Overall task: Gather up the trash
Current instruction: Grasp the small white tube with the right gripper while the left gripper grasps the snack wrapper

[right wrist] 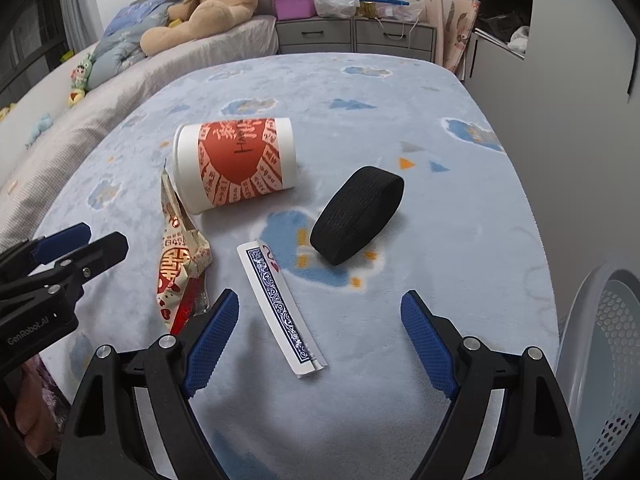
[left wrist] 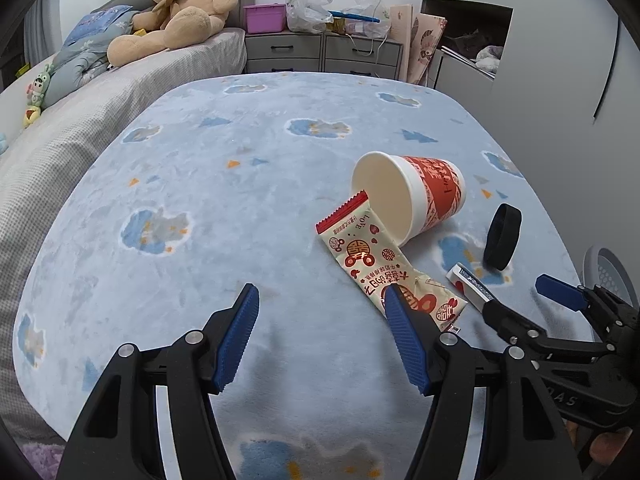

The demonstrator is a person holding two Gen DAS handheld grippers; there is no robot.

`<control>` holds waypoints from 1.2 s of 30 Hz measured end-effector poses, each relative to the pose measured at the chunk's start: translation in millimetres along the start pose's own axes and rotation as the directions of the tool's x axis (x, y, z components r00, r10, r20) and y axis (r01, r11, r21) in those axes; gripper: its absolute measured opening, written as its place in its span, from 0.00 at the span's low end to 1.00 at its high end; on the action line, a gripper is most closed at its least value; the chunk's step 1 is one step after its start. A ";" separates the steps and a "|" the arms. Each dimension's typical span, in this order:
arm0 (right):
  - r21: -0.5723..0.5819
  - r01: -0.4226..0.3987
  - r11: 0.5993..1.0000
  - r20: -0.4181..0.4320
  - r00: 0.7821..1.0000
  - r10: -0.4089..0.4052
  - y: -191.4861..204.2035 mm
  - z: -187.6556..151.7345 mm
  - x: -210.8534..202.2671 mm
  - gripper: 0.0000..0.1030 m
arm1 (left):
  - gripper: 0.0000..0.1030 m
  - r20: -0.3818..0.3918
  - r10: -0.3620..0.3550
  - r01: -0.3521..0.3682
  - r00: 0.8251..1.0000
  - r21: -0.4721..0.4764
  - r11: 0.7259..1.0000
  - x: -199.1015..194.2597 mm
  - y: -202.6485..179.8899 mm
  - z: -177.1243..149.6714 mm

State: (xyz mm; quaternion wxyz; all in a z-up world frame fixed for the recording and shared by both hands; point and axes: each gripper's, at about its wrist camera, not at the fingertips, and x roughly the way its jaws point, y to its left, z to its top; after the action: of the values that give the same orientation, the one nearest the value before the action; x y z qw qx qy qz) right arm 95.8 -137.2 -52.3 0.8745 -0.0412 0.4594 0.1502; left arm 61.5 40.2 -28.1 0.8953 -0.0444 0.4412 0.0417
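On the blue blanket (right wrist: 440, 208), four pieces are lying uncollected: a tipped paper cup (right wrist: 236, 164), a snack wrapper (left wrist: 384, 264) touching its rim, a folded card (right wrist: 280, 308) and a black band (right wrist: 356, 216). You are holding the left gripper (left wrist: 320, 296) and right gripper (right wrist: 320, 304) spread apart, gripping nothing; the white basket (right wrist: 608, 344) is waiting at the right edge.

On the blanket (right wrist: 400, 80) a cup (right wrist: 236, 164) is laid on its side, a wrapper (right wrist: 180, 256) touching its mouth. Right of the wrapper a card (right wrist: 280, 308) is placed, with a band (right wrist: 356, 214) behind it.
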 end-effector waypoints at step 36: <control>0.000 -0.101 0.995 0.003 0.995 0.101 -5.9 -11.9 -22.9 0.16 | 0.61 0.004 -0.048 0.047 0.999 0.112 0.993 2.7 -44.7 -22.3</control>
State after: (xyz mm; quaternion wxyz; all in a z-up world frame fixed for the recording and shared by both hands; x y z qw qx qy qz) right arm 75.9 -150.4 -40.9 0.8665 -0.0176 0.4594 0.1946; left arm 50.7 -6.6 -41.8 0.8987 -0.0044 0.4385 -0.0045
